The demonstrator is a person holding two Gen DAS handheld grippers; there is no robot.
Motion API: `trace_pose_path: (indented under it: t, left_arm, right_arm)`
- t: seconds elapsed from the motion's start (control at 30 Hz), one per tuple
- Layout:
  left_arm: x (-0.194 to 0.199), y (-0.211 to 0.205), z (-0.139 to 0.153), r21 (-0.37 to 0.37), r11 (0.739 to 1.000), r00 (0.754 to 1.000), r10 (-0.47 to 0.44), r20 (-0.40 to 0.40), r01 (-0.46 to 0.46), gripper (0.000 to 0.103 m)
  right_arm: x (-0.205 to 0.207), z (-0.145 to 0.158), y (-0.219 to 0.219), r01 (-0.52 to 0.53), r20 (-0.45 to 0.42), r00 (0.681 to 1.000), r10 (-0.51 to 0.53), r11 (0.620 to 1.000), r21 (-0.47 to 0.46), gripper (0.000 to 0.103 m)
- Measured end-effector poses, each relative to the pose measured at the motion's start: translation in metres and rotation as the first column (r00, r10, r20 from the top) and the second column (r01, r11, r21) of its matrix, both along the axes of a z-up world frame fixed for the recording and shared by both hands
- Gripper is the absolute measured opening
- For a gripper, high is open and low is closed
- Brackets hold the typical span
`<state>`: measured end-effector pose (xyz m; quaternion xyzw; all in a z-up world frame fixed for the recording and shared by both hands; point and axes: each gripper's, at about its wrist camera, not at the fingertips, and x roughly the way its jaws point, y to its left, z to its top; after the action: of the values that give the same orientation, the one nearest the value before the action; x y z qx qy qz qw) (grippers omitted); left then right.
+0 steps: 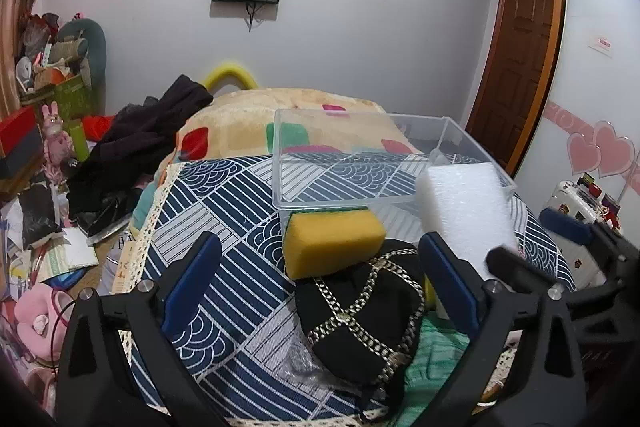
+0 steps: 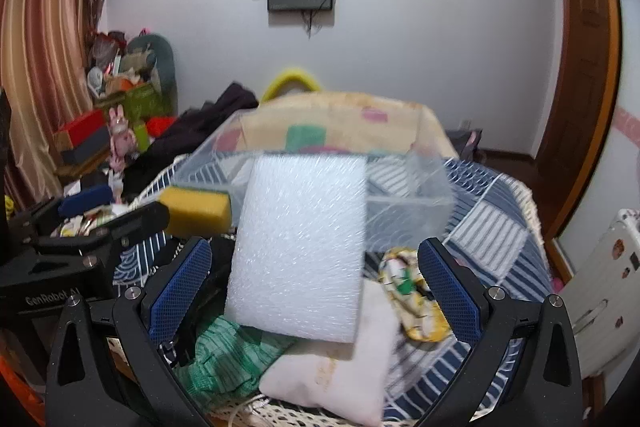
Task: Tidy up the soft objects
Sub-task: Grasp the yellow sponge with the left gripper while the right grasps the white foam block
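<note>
A white foam block, blurred, stands between the wide-apart blue pads of my right gripper; neither pad touches it. From the left wrist, the foam block leans at the near right corner of the clear plastic box, with the right gripper around it. My left gripper is open above a black cap with a chain pattern. A yellow sponge lies against the box's front wall. The box looks empty.
All of this rests on a blue-and-white patterned cloth over a bed. A white pillow, green knit fabric and a yellow patterned cloth item lie near the front. Dark clothes and clutter fill the left side.
</note>
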<state>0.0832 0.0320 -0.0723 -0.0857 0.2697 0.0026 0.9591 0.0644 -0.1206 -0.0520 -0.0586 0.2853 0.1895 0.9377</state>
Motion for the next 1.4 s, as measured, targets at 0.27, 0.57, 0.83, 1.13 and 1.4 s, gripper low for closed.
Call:
trace_pose_path:
  t: [0.27, 0.57, 0.83, 1.13, 1.4]
  left_arm:
    - [0.032, 0.005, -0.017, -0.04, 0.998, 0.996, -0.048, -0.072, 0.046, 0.099]
    - [0.055, -0.005, -0.026, -0.036, 0.997, 0.992, -0.067, -0.109, 0.064, 0.099]
    - [0.056, -0.003, -0.034, -0.064, 0.995, 0.989, -0.083, -0.126, 0.075, 0.069]
    - [0.03, 0.001, -0.016, -0.05, 0.997, 0.996, -0.068, -0.061, 0.064, 0.068]
    - [0.024, 0.004, 0.02, -0.022, 0.999, 0.999, -0.048, 0.025, 0.048, 0.068]
  right_arm:
    - [0.012, -0.019, 0.003, -0.02, -0.059, 0.998, 0.017, 0.999, -0.044, 0.103]
    - [0.008, -0.017, -0.014, -0.026, -0.031, 0.999, 0.025, 0.998, -0.053, 0.081]
    - [0.0, -0.002, -0.028, 0.006, 0.023, 1.0, -0.006, 1.0, -0.015, 0.081]
    - [0.003, 0.012, -0.023, 0.034, 0.063, 0.997, -0.033, 0.999, -0.012, 0.081]
    - [0.012, 0.037, -0.033, 0.052, 0.116, 0.992, -0.053, 0.999, 0.01, 0.081]
